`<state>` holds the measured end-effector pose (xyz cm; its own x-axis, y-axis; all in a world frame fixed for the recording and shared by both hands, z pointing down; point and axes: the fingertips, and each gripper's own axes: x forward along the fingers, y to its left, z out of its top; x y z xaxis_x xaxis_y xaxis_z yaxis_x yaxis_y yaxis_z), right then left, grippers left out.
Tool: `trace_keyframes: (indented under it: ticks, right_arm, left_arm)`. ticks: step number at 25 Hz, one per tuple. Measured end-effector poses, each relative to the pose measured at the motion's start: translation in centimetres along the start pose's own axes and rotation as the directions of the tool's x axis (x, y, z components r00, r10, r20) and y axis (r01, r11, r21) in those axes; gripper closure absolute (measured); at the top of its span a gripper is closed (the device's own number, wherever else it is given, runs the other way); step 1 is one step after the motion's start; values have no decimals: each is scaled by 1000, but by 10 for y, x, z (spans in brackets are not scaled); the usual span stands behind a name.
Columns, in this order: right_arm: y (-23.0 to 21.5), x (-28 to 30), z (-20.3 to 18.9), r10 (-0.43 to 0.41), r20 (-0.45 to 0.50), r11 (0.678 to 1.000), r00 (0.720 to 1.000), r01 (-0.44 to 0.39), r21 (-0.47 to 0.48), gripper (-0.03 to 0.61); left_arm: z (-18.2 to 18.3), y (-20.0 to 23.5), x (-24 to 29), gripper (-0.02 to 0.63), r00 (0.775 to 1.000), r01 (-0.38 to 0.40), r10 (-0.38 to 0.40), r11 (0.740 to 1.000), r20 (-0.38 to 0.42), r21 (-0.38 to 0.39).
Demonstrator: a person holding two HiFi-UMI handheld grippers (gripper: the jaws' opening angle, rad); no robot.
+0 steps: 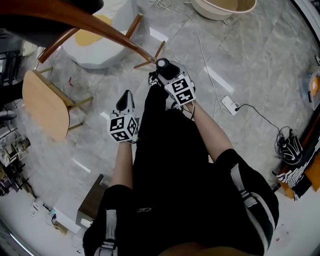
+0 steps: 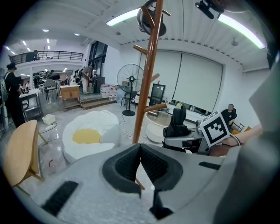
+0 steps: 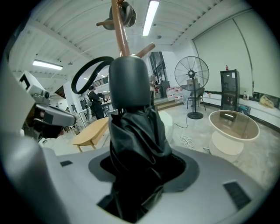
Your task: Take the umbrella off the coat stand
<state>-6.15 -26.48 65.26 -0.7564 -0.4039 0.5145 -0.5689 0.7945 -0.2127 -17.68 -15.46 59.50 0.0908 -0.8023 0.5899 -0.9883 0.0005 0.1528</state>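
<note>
A black folded umbrella (image 3: pixel 135 131) stands upright between the jaws of my right gripper (image 3: pixel 138 164), which is shut on its bunched fabric. Its rounded handle (image 3: pixel 128 81) sticks up above the jaws, with a black strap loop (image 3: pixel 85 74) beside it. In the head view the right gripper (image 1: pixel 167 77) holds the umbrella's knob (image 1: pixel 162 64) just off the base of the wooden coat stand (image 1: pixel 95 22). The stand's pole (image 2: pixel 148 65) rises straight ahead of my left gripper (image 2: pixel 140 148), whose pads meet with nothing between them. The left gripper (image 1: pixel 126 97) sits lower and left of the right one.
A white and yellow egg-shaped cushion (image 1: pixel 97 45) lies behind the stand. A wooden stool (image 1: pixel 45 102) is at the left and a round tub (image 1: pixel 222 7) at the top. A power strip (image 1: pixel 230 105) and cables lie at the right. A floor fan (image 2: pixel 130 85) stands further back.
</note>
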Motion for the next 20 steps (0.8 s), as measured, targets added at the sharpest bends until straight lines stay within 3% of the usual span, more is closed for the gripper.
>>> trace_keyframes:
  ticks: [8,17,20]
  right_arm:
    - [23,-47,10,-24,11,998,1000,24,-49,334]
    - [61,-115,34,-10,40,998,999,13,-66,334]
    - [66,-125,46,-28,61,998,998,32,-59,334]
  left_arm:
    - [7,-3,-28,615,1000,4,-4,1000,23,12]
    - [36,-27,-62,615,993,70,-75,995,86,64]
    - [47,-30,-67,615,989,95,-100,994,111,51]
